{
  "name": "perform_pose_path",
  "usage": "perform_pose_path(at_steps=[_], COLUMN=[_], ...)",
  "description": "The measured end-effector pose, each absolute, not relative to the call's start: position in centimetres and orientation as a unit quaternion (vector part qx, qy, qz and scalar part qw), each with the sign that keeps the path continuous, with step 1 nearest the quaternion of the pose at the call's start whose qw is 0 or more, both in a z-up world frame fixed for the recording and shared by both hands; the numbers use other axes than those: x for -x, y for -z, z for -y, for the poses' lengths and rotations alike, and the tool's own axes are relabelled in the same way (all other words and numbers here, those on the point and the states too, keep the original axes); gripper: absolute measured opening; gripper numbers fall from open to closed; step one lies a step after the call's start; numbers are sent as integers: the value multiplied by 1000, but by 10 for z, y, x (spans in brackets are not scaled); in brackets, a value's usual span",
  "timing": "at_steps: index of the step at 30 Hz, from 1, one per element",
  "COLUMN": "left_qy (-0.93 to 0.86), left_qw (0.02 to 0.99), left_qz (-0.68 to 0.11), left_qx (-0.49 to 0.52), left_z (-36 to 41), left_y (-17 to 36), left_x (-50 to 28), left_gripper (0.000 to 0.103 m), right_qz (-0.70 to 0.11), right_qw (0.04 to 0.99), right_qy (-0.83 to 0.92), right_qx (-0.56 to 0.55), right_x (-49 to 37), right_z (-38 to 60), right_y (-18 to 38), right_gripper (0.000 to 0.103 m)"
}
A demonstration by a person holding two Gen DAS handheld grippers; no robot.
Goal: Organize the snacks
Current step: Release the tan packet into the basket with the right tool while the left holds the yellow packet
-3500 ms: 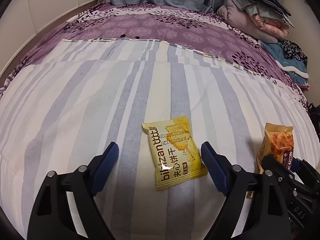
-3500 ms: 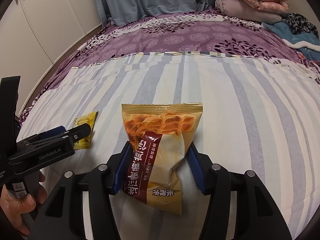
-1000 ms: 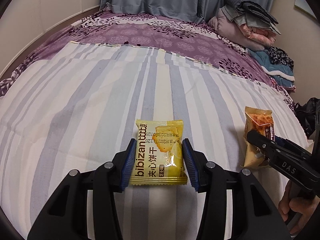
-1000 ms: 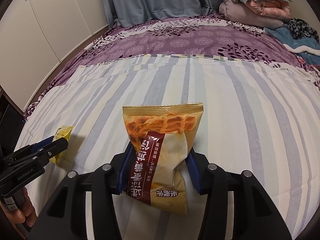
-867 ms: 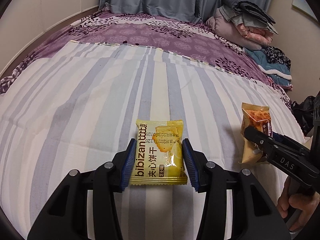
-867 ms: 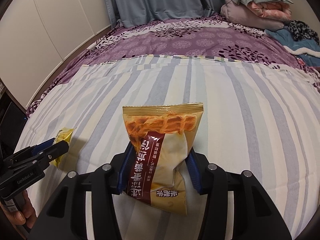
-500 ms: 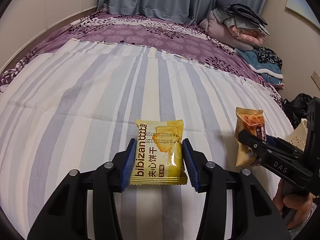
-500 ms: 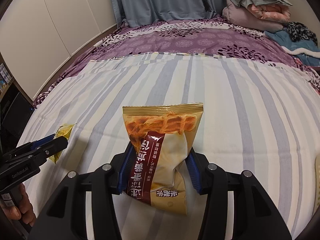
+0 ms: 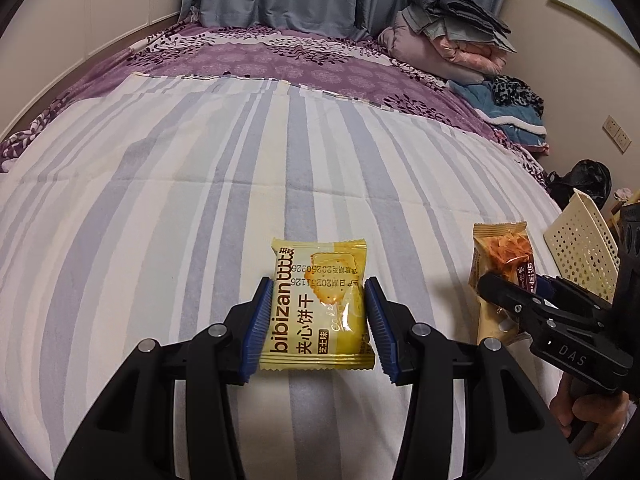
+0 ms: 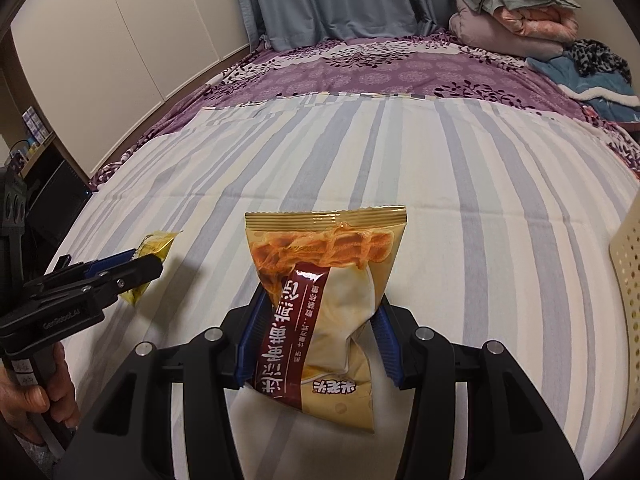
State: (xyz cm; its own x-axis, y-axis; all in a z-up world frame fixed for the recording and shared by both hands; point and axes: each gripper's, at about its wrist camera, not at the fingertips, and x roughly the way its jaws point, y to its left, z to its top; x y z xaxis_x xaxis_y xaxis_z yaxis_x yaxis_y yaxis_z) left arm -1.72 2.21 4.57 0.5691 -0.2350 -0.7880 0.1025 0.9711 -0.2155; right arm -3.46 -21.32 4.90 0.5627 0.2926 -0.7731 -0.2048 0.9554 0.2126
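My left gripper (image 9: 317, 320) is shut on a flat yellow biscuit packet (image 9: 320, 312), its blue pads pressing both side edges, held above the striped sheet. My right gripper (image 10: 316, 336) is shut on an orange and cream snack bag (image 10: 328, 292) with a dark red label, pinched at its lower half. In the left wrist view the right gripper (image 9: 520, 300) and its snack bag (image 9: 500, 256) show at the right. In the right wrist view the left gripper (image 10: 120, 272) with the yellow packet (image 10: 154, 244) shows at the left.
A cream perforated basket (image 9: 580, 248) stands at the bed's right edge, also the basket (image 10: 630, 264) at the far right. A striped sheet (image 9: 200, 200) covers the bed, with folded blankets (image 9: 452, 40) at the far end. White cupboards (image 10: 100, 40) line the left wall.
Both grippers have carried their packets to the right across the bed. The cream basket has come into view at the right edge. Neither grip has changed over the last second.
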Motion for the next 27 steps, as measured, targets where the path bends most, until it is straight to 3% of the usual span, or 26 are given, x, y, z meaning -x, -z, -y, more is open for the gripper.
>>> perform_pose_path(at_steps=[27], left_qy=[123], left_qw=[891], left_qz=[-436], left_qx=[28], left_z=[17], left_y=[-64], left_x=[44], left_gripper=[48], right_qz=[-414], right_qw=[895], right_qy=[-145], right_qx=[-83], right_x=[81], right_z=[246], right_y=[-62], right_gripper=[49])
